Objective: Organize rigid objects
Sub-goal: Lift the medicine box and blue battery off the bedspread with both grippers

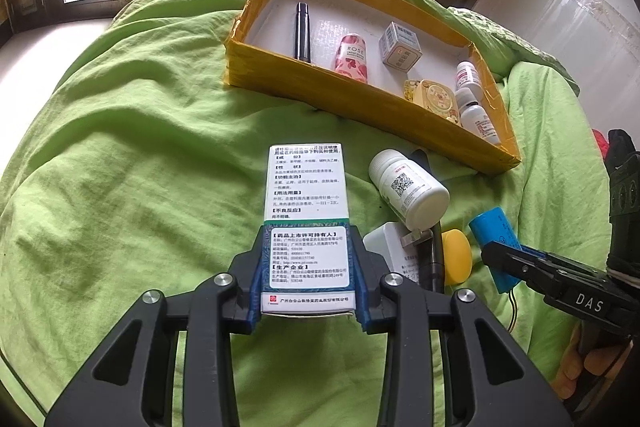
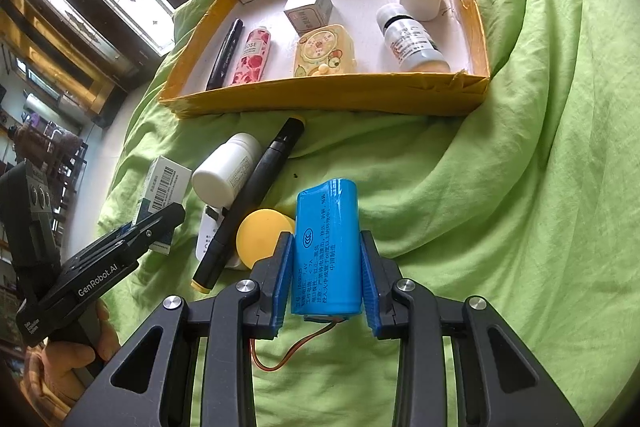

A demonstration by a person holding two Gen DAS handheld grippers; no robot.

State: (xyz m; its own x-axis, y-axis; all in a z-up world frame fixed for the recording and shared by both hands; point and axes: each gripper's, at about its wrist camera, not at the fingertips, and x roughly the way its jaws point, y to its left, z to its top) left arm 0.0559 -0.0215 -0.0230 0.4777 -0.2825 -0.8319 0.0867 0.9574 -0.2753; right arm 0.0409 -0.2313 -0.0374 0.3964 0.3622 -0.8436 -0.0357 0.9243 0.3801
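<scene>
Medicine box (image 1: 306,227) was clamped in left gripper (image 1: 307,267) jaws, blue battery (image 2: 326,247) in right gripper (image 2: 326,267) jaws, above green bedspread (image 1: 140,147). White bottle (image 2: 226,169), black marker (image 2: 248,203), yellow lid (image 2: 262,231) lay before yellow tray (image 2: 320,93).

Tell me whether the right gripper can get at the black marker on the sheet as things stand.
Probably not yet. The right gripper is shut on the blue battery pack, so its jaws are full. The black marker itself lies exposed, resting over the white bottle and yellow lid.
</scene>
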